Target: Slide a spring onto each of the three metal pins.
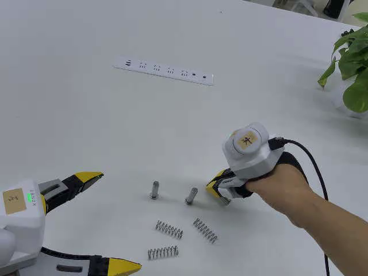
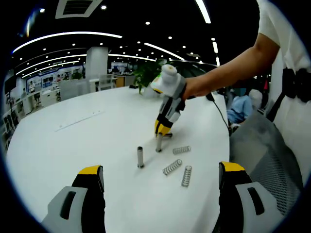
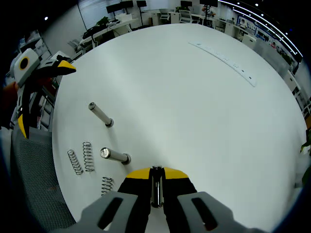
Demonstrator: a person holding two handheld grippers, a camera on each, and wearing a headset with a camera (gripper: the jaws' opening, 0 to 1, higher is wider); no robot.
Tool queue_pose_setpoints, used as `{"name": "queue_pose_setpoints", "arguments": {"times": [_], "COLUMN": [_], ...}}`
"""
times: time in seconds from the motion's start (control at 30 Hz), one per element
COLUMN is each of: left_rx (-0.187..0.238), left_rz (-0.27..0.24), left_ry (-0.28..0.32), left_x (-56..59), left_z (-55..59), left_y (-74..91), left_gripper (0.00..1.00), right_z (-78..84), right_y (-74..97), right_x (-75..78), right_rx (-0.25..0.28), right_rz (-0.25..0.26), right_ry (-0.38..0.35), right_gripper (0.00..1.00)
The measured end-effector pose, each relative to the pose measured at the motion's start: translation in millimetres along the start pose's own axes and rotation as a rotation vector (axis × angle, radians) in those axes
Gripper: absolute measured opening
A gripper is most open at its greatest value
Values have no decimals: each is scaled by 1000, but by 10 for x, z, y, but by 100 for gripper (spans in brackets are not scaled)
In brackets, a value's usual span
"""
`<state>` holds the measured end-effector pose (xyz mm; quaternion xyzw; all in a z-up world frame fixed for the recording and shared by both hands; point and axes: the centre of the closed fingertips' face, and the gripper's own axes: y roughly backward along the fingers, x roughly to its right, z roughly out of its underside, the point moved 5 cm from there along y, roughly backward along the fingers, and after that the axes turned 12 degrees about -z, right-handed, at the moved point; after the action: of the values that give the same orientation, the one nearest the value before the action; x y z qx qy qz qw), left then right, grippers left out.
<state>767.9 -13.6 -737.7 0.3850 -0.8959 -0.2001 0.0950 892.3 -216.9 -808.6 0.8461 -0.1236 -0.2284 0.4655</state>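
Two metal pins stand upright on the white table. A third pin is clamped between the jaws of my right gripper, which is held low to the table just right of them. Three loose springs lie in front of the pins. My left gripper is at the lower left, its jaws wide apart and nothing between them. In the left gripper view the pins and springs lie ahead, with the right gripper behind them.
A white power strip lies farther back on the table. A green potted plant stands at the right edge. A black cable trails from the right gripper over the person's arm.
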Motion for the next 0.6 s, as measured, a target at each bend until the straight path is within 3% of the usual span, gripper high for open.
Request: {"name": "queue_pose_setpoints", "arguments": {"times": [0.6], "left_rx": [0], "left_rz": [20], "left_ry": [-22], "left_x": [86], "left_z": [-53], "left_y": [-12], "left_gripper": [100], "right_z": [143], "right_y": [328], "right_x": [-168], "right_rx": [132], "right_rz": [58], "right_ry": [5], "right_gripper": [9]}}
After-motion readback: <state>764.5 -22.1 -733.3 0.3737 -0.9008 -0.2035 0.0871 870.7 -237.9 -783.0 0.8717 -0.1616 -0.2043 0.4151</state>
